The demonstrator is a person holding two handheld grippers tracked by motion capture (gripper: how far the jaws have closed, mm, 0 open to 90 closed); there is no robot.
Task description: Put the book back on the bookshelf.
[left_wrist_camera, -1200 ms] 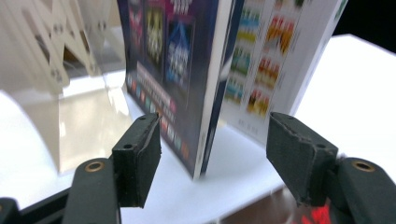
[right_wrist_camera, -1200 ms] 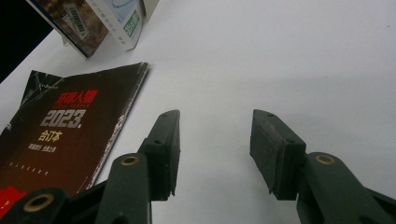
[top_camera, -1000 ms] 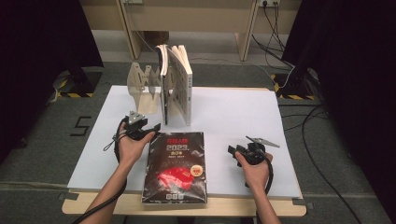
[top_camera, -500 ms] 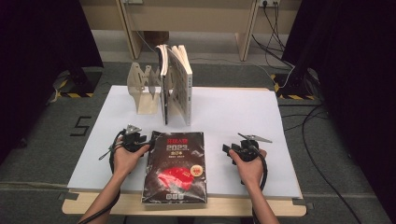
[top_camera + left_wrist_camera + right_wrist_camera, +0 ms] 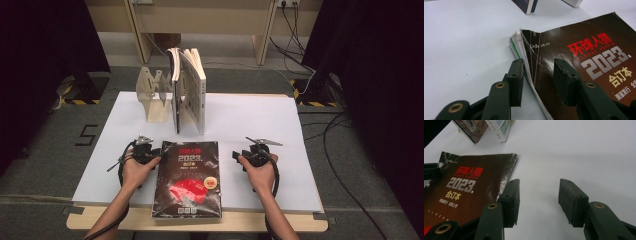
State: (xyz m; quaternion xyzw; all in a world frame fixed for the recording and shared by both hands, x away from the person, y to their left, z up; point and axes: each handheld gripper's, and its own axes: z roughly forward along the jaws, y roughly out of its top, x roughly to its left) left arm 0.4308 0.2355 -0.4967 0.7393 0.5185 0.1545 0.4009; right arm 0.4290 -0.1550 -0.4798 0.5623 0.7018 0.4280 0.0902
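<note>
The high view takes in the whole white tabletop [image 5: 250, 120]: a thick dark magazine [image 5: 189, 177] lies flat at its near edge between the person's two hands, and behind it several books [image 5: 189, 95] stand upright beside a pale wooden book rack [image 5: 152, 97]. The left claw [image 5: 156, 151] sits at the magazine's far left corner, the right claw [image 5: 239, 156] just off its right edge, both forearms reaching in low from the bottom. The left gripper view adds what the overhead cannot: the left claw [image 5: 537, 75] straddles the magazine's [image 5: 584, 62] frayed spine edge, one jaw on the tabletop side, the other over the cover, and its jaws have just been closing around that edge, the pads not yet clearly pressing. The right gripper view shows the right claw [image 5: 539, 197] standing wide open on bare white surface, the magazine's [image 5: 471, 185] worn corner just beside its left jaw, nothing held
</note>
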